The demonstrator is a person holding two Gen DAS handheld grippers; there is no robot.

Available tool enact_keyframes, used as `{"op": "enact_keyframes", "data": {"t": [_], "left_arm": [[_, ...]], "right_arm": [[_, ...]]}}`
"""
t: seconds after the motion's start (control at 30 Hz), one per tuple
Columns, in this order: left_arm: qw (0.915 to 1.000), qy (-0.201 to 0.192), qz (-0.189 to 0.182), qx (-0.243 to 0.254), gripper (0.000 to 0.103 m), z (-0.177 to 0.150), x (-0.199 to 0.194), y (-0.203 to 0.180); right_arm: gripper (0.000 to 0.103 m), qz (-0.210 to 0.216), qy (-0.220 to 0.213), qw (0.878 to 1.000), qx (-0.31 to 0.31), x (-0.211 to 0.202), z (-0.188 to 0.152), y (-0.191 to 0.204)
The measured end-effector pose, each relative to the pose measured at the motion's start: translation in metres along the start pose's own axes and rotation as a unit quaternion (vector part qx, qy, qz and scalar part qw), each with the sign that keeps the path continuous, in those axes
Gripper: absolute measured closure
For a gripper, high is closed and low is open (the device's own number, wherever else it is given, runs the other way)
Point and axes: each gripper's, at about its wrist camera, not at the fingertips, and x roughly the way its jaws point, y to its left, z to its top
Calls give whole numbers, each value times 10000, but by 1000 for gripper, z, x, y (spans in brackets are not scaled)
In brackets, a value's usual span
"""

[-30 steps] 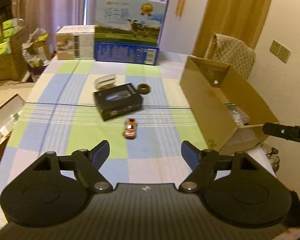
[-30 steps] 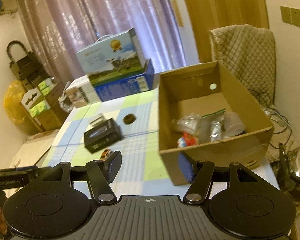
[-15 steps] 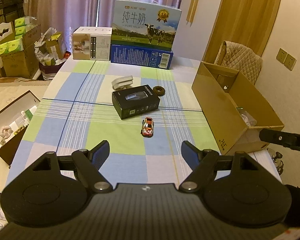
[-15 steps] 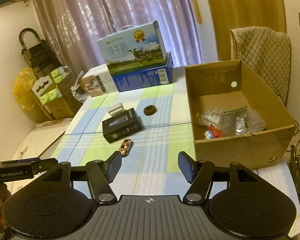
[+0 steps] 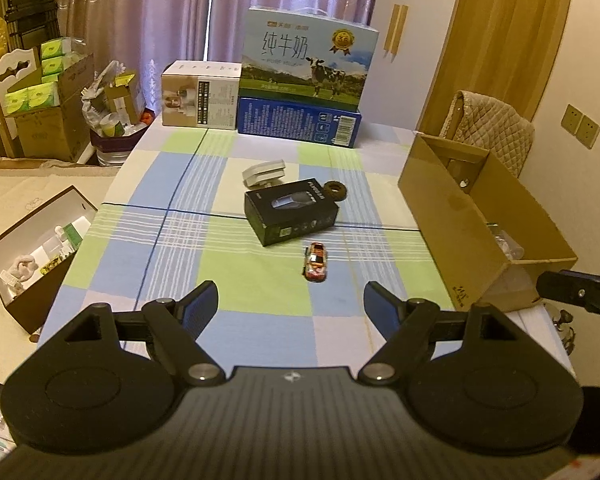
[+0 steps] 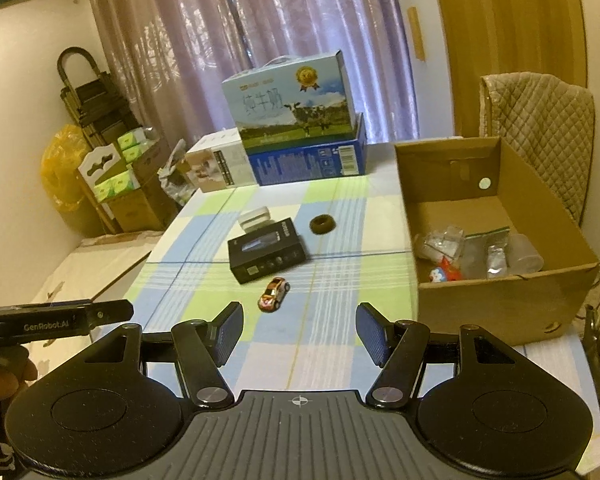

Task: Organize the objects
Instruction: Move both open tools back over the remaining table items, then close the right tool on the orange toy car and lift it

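Both tongs have drawn back; left gripper, right gripper spread, seemingly empty; toy car ahead.

both wrist cams high, facing table

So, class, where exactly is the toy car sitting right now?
In both wrist views the toy car sits mid-table, just nearer than the black box, left of the cardboard box.
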Motion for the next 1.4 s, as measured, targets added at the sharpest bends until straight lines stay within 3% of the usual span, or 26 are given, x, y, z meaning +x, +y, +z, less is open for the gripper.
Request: {"op": "enact_keyframes", "data": {"t": [0.27,0.53,0.83,1.0,1.13,1.4], "left_arm": [[9998,122,149,-20,24,12,37,24],[9991,249,335,63,13,21,98,47],[9982,386,438,122,13,27,161,65],[9980,371,426,268,10,39,182,70],[9967,315,564,497,9,49,194,69],[9970,464,421,447,9,57,213,73]], "right_arm": [[43,149,227,9993,-253,55,0,13],[43,137,508,9980,-348,129,-5,14],[44,157,753,9961,-429,199,-10,15],[55,221,856,9947,-516,232,-7,18],[58,289,928,9940,-492,254,-5,19],[65,156,1100,9922,-569,294,-6,25]]}}
